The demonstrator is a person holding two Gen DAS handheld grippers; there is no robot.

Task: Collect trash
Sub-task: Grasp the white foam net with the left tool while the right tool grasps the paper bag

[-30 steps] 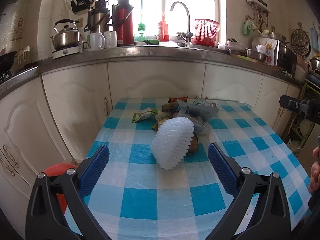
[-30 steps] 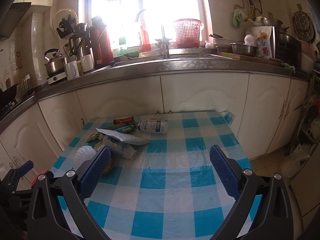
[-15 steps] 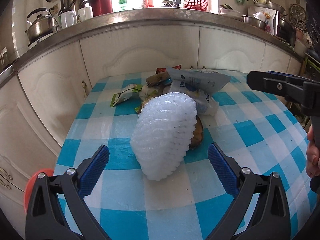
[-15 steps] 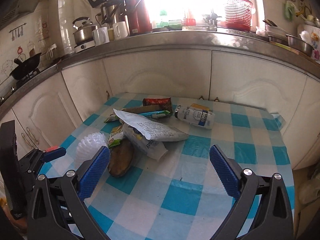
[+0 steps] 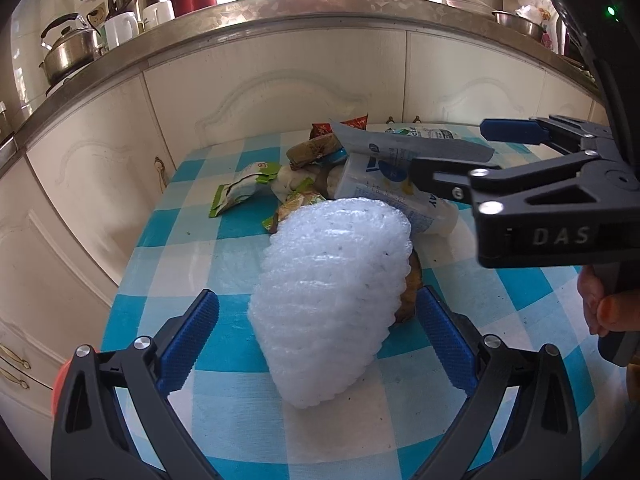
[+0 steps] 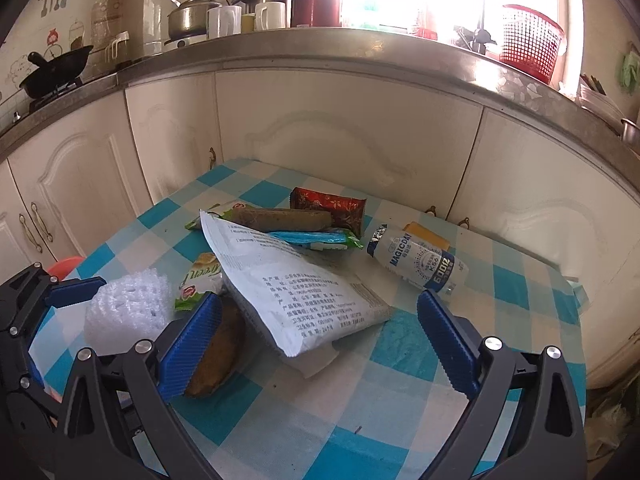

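the trash lies heaped on the blue-checked table (image 6: 400, 412), in no container. the left gripper (image 5: 318, 336) has its jaws apart, either side of the white foam net (image 5: 332, 300) at the near left. the right gripper (image 6: 320, 340) is spread wide over a white printed pouch (image 6: 296, 292). a bottle (image 6: 416, 260) on its side at the far right reads "magicday".

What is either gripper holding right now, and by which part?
Nothing. The left gripper is open around the white foam fruit net; the right gripper is open above the white printed pouch.
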